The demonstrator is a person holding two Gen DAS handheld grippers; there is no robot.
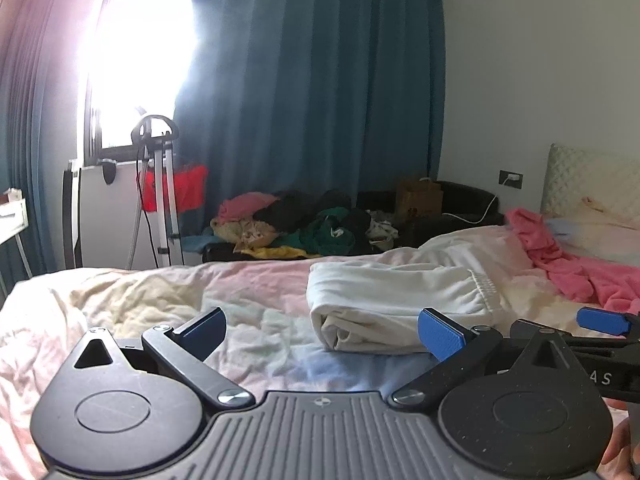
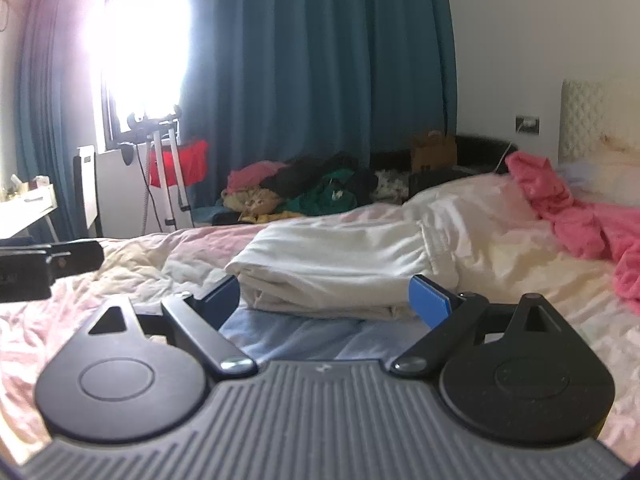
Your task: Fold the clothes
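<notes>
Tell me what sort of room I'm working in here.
A bedroom, most likely: a bed with rumpled bedding and a quilted headboard, teal curtains by the window, and a folded white garment on the bed.

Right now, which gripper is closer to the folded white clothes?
Right. The right gripper faces the folded white clothes straight on, open. The left gripper, also open, sits off to their left.

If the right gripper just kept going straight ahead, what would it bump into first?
Most likely the folded white garment. It lies on the bed right in front of the open right gripper, between its fingers' line, though exact depth is hard to judge.
</notes>
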